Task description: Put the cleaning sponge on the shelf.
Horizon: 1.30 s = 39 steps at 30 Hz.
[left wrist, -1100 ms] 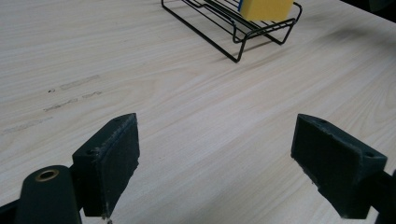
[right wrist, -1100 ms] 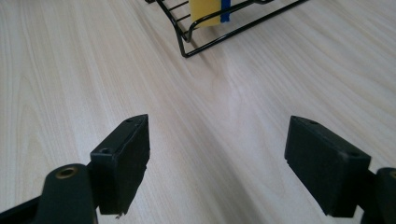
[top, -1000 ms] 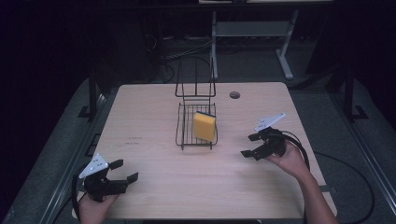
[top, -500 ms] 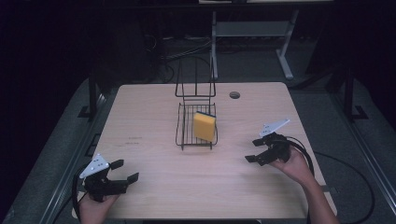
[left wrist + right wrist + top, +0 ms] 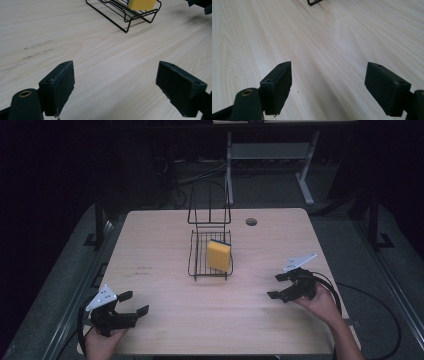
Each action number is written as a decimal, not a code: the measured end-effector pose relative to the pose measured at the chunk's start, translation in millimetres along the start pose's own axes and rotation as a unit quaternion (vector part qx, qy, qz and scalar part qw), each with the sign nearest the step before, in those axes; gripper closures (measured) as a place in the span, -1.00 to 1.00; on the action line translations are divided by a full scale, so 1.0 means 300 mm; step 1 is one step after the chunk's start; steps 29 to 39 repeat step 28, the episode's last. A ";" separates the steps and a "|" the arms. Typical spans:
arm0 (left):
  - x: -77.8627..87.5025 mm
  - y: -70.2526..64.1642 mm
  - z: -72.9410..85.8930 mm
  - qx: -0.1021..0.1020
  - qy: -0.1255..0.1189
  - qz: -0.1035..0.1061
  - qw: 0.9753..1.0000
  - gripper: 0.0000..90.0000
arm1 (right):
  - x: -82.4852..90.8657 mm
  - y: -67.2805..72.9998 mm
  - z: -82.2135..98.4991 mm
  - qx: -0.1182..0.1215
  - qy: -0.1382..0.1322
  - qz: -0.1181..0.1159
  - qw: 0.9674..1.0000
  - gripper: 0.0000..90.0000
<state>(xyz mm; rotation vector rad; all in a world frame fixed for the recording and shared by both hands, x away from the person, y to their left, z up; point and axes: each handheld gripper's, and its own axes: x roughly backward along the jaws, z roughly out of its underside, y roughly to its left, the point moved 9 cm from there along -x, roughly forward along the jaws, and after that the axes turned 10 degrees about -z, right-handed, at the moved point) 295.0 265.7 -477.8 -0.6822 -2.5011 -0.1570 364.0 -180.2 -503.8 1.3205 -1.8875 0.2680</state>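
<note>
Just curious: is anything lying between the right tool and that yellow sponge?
Only bare table and the wire rack's rim, in the high view.

We seem to be in a lab or test room. The pale wood counter (image 5: 165, 270) has a cable hole (image 5: 251, 221) near its far edge. Around the counter lies grey floor (image 5: 350, 235), with loose cables (image 5: 195, 175) and a white stand (image 5: 265, 152) behind it, all in dim light.
</note>
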 end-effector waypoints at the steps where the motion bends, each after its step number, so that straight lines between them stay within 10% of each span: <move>1: 0.000 -0.001 0.000 -0.001 0.000 0.000 1.000 -0.67 | 0.000 0.000 0.004 0.002 -0.001 -0.001 1.000 -0.53; 39: -0.006 -0.004 0.000 -0.002 0.002 0.001 1.000 -0.67 | 0.032 0.071 0.101 -0.005 -0.025 0.014 1.000 -0.53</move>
